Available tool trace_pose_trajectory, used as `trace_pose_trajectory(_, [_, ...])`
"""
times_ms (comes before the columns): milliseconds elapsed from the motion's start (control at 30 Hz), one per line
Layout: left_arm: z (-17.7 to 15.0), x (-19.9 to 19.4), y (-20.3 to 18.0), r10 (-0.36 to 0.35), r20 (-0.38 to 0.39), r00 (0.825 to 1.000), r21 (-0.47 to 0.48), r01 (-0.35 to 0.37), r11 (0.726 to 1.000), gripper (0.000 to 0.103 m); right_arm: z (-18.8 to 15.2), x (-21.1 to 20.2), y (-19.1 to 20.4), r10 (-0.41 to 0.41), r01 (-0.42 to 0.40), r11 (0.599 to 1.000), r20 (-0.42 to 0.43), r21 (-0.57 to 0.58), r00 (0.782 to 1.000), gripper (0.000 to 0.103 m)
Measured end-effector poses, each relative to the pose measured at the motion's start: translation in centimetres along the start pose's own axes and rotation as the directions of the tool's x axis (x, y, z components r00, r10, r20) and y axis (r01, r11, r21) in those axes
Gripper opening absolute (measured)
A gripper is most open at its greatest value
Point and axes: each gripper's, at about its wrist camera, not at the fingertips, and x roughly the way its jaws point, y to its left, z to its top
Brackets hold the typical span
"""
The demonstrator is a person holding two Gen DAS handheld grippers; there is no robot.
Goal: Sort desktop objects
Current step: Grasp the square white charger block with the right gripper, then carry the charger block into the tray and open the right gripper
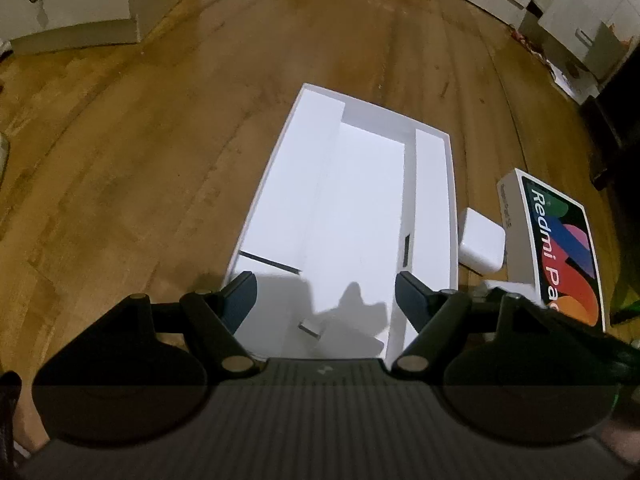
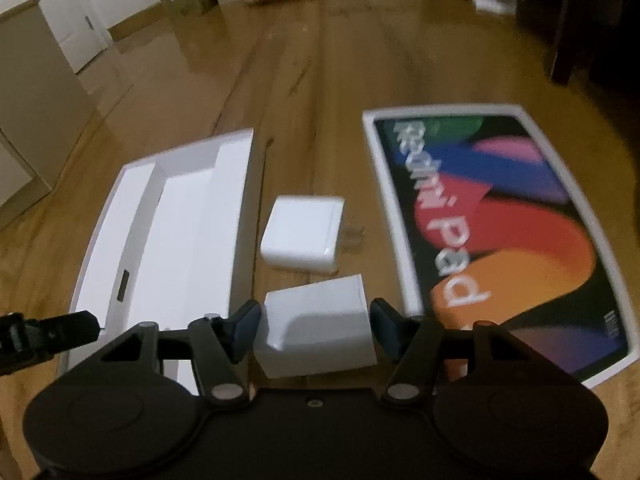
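- White box tray (image 1: 352, 200): lies open on the wooden floor (image 1: 160, 140), divided inside into long compartments; in the right wrist view it sits at my left (image 2: 180, 240).
- A small metallic piece (image 1: 311, 329) lies in the tray's near end, in the shadow of my left gripper.
- Left gripper (image 1: 326, 300): I see its fingers spread wide above the near end of the tray, nothing between them, touching nothing that I can make out.
- White charger block (image 2: 302, 236): rests on the floor just beside the tray's right wall, between the tray and the lid; also seen from the left wrist (image 1: 480, 244).
- Small white box (image 2: 320, 332): closer to me than the charger block, slightly tilted, on the floor.
- Right gripper (image 2: 316, 330): fingers wide apart, one on either side of the small white box; I see a gap on the right side, while contact on the left I cannot tell. It grips nothing.
- Redmi Pad lid (image 2: 500, 232): flat on the floor, printed side up, at the right, well apart from the tray.
- White cabinets (image 1: 68, 0) stand at the far edge of the floor.
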Motion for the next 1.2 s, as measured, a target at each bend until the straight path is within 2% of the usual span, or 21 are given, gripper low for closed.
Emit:
trace_pose_trajectory(67, [0.1,-0.3,0.3,-0.002,0.006,1.0,-0.013,0.002,1.0,0.076,0.2,-0.8,-0.3,0.024,-0.024,1.0,0.014,0.015,1.0,0.065])
trace_pose_trajectory(167, [0.3,-0.9,0.7,-0.001,0.025,1.0,-0.024,0.001,1.0,0.076,0.5,-1.3,-0.3,0.1,-0.102,0.993,0.033,0.062,0.994,0.065])
trace_pose_trajectory(300, [0.6,-1.8,0.6,0.01,0.065,0.998,0.003,-0.01,1.0,0.076,0.5,-1.7,1.6,0.205,-0.207,0.978,0.056,0.037,0.977,0.065])
trace_pose_trajectory(400, [1.0,-2.7,1.0,0.004,0.092,0.996,-0.01,-0.003,1.0,0.075,0.5,-1.4,3.2,0.265,-0.267,0.963,0.065,0.025,0.962,0.065])
trace_pose_trajectory(500, [1.3,-3.3,1.8,0.023,0.105,0.994,-0.016,-0.021,1.0,0.075,0.5,-1.0,4.1,0.282,-0.283,0.959,0.055,0.002,0.958,0.065])
trace_pose_trajectory(700, [1.4,-3.4,3.7,0.048,0.127,0.991,-0.103,-0.035,0.994,0.075,0.4,-0.4,5.6,0.305,-0.305,0.952,0.027,-0.007,0.952,0.065])
trace_pose_trajectory(1033, [1.3,-2.3,3.6,0.057,0.091,0.994,-0.083,-0.049,0.995,0.075,-1.2,2.0,8.3,0.28,-0.281,0.958,-0.036,-0.057,0.959,0.065])
trace_pose_trajectory(1200, [1.1,-2.0,3.3,0.055,0.08,0.995,-0.067,-0.05,0.997,0.075,-1.3,2.4,8.9,0.269,-0.271,0.961,-0.038,-0.063,0.962,0.065])
